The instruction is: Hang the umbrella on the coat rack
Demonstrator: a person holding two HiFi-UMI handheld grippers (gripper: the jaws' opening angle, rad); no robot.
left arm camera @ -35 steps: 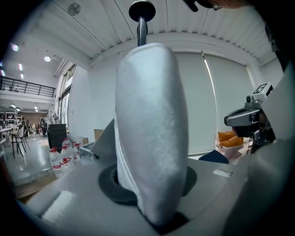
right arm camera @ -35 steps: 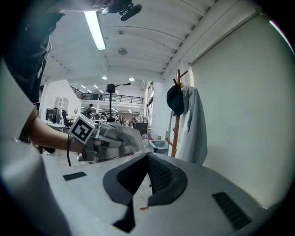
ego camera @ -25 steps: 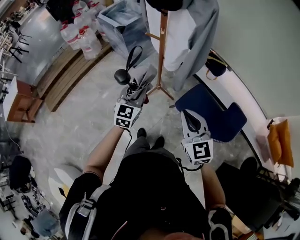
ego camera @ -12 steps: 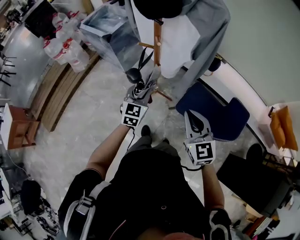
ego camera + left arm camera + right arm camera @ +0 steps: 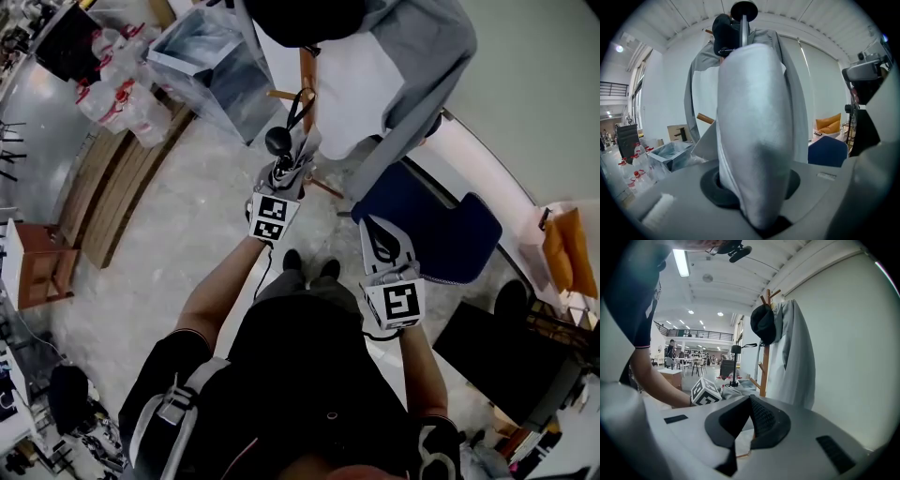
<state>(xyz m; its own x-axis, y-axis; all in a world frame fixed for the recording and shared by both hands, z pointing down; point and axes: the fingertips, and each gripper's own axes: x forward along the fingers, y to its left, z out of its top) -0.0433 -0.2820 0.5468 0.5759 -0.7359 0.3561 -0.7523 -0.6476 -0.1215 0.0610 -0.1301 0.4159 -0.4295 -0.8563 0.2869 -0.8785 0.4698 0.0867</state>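
Well, the person stands facing the wooden coat rack (image 5: 764, 371) by the wall, a pair of tongs in each hand. The left tongs (image 5: 284, 178) are clamped on the folded grey umbrella (image 5: 750, 131), whose bunched cloth fills the narrow gap between the jaws. It is held off the floor (image 5: 159, 262) and pointed toward the rack. Its round black handle (image 5: 276, 141) is the far end, and a black strap loop (image 5: 300, 101) sticks out beyond it. From above, the loop lies right against the rack's pole near a side peg, though I cannot tell whether it touches. The umbrella is not hanging on the rack; the tongs carry all of it. The right tongs (image 5: 750, 401) are drawn together, their ribbed tips meeting with nothing between them. They are held lower and to the right of the umbrella, apart from it. A long grey coat (image 5: 794, 357) hangs on the rack, with a black hat (image 5: 763, 323) on top. A blue chair (image 5: 422, 230) sits by the rack's foot on the right. To the left are a clear plastic bin (image 5: 211, 66) and a cluster of water bottles (image 5: 112, 94). An orange cushion (image 5: 561, 262) lies well off to the right.
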